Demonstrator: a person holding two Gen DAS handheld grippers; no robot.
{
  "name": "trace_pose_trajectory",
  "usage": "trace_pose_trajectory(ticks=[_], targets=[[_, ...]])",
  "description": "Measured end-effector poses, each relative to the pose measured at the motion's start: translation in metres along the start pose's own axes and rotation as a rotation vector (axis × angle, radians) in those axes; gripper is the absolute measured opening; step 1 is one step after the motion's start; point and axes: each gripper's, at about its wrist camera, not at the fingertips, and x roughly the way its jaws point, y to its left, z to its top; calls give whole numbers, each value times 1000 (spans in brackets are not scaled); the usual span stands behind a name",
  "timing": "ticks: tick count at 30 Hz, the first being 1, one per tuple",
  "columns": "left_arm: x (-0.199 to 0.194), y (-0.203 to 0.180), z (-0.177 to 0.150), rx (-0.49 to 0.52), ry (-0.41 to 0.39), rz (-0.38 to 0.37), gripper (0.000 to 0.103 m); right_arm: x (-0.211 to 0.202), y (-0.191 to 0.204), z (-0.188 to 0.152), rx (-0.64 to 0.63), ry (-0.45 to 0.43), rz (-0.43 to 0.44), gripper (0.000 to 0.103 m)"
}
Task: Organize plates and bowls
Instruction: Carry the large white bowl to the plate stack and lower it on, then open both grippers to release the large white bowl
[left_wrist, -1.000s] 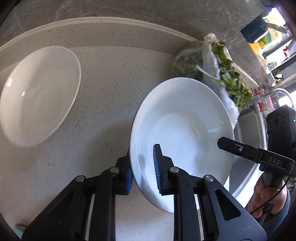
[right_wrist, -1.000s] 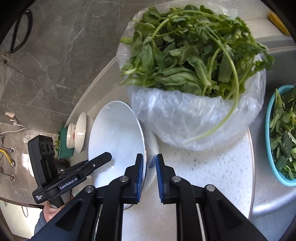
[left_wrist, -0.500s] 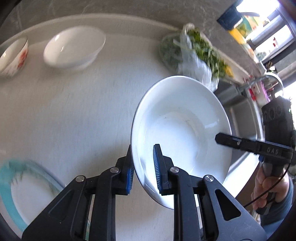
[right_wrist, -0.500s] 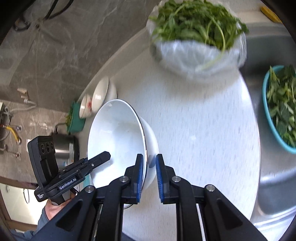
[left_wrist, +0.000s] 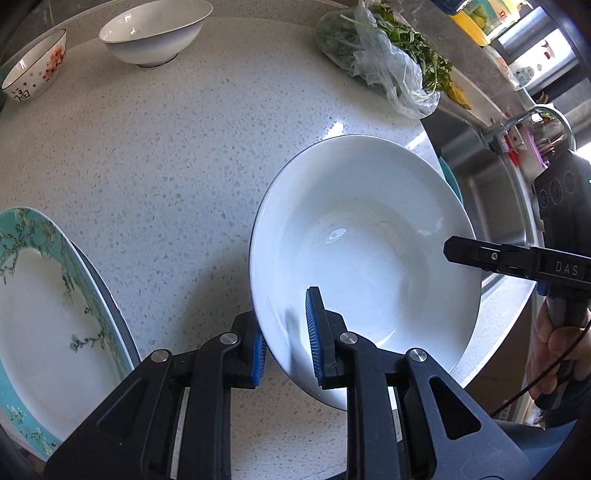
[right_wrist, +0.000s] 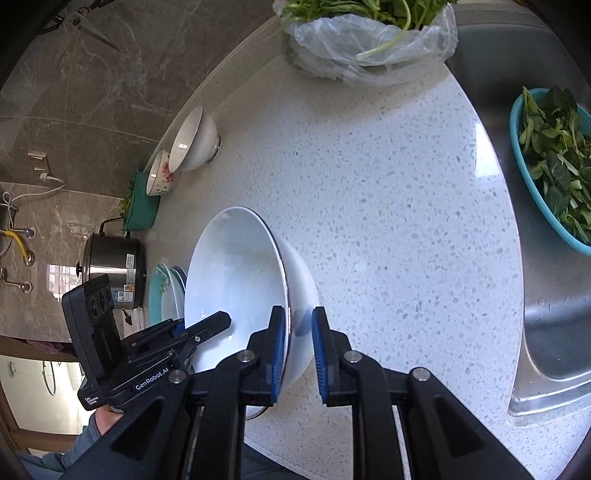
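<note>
Above the speckled, pale stone counter (left_wrist: 155, 155), a wide, glossy white bowl (left_wrist: 369, 258) hangs tilted between both tools: the left gripper (left_wrist: 286, 338) pinches its near rim with ribbed blue fingers (left_wrist: 314, 332), and the right gripper (right_wrist: 297, 354) clamps the opposite rim the same way. To the left lies a round plate with a teal floral border (left_wrist: 40, 295), while a smooth white footed bowl (left_wrist: 155, 33) and a smaller red-flowered bowl (left_wrist: 35, 66) stand together at the counter's far edge. A crinkled clear plastic bag of leafy greens (left_wrist: 384, 62) lies near the steel sink (right_wrist: 554, 314).
</note>
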Motion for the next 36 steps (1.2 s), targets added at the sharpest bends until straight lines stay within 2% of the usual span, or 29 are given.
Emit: trace_pose_trajectory(ticks=[10,18,20,22,23,25,29,31,34,36], targets=[[8,-9,8,34,-10,29,17,7,-14,-11,10,-2,23,17],[6,-11,10,20,-17,52,20,5,-17,-10,4,10,52,18],[-1,-12,11,21,-25,61,31,-2,-17,-10,4,6,71,19],[-15,-14,11,16,-34,64,74,-14,-16,-7,-3,-11,78,27],[-24,-15,12,17,-44,64,77,-19,-15,-5,-9,-21,78,34],[-45,-17,14,19,-54,50,77,-37,-10,6,-36,-64,73,40],[-103,1,39,-4,-135,-23,79,-57,8,35,-83,-138,98,48],[-133,25,65,1,-209,9,94,-58,33,56,-137,-167,113,51],[-144,66,109,28,-253,94,94,-46,70,84,-192,-183,135,54],[-136,100,142,-5,-253,94,94,-32,91,101,-200,-178,124,55]])
